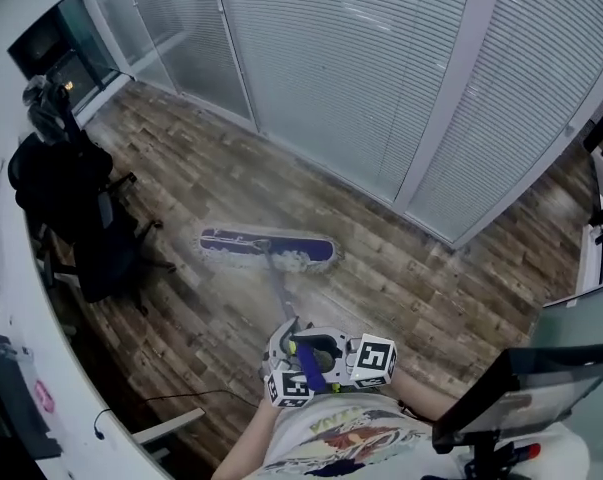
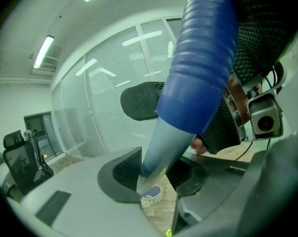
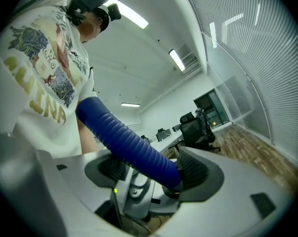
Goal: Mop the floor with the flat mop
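The flat mop's blue head (image 1: 266, 246) lies on the wood floor (image 1: 411, 278), its fringe spread out, in front of the glass wall. Its grey shaft (image 1: 279, 293) runs back to a ribbed blue grip (image 1: 307, 365) at my waist. My left gripper (image 1: 286, 343) is shut on the shaft just below the grip; in the left gripper view the shaft (image 2: 163, 142) passes between the pads, with the mop head (image 2: 151, 195) far beneath. My right gripper (image 1: 326, 353) is shut on the blue grip (image 3: 134, 147), higher up the handle, close to my shirt (image 3: 40, 83).
A black office chair (image 1: 91, 228) draped with dark clothing stands left of the mop, beside a curved white desk (image 1: 31, 368). A cable (image 1: 171, 398) trails on the floor near the desk. Blinds cover the glass wall (image 1: 381, 88). A dark screen (image 1: 526, 388) sits at lower right.
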Demonstrator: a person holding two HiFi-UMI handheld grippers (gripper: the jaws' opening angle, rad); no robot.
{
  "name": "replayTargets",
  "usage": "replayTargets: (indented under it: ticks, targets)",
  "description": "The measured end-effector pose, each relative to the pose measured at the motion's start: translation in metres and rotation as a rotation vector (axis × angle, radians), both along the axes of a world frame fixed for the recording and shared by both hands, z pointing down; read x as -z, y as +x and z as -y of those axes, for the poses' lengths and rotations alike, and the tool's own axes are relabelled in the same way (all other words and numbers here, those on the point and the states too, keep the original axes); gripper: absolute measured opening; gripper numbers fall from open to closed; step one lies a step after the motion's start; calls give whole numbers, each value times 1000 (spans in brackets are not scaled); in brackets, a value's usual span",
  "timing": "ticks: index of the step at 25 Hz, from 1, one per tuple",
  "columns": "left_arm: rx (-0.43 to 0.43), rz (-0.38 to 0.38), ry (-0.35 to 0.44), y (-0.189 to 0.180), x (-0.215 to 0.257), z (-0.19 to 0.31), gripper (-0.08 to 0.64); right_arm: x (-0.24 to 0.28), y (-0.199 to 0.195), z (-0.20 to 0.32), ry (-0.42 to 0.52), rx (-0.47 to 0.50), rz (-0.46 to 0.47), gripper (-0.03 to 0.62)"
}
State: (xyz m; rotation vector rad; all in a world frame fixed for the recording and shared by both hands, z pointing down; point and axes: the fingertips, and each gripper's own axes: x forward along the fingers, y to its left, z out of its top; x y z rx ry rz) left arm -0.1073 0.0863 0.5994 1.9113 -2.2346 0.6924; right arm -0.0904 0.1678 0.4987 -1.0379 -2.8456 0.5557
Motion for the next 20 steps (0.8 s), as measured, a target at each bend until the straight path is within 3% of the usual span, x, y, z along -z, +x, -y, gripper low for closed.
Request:
replayTargets:
  ticks: [4,9,16,20]
  targets:
    - [-8,7,-6,39,-4,-24,112,-3,39,-24,-6,9,14,301]
    - [-48,31,-22,48,-10,-25,112,-10,47,-24,-21,-35,18,302]
    - [-43,36,0,30,-19,-28,110,-19,30,-29,13,12,41,302]
    - [-66,19,18,3,-17,-17,111,-18,0,-20,19,-2,33,302]
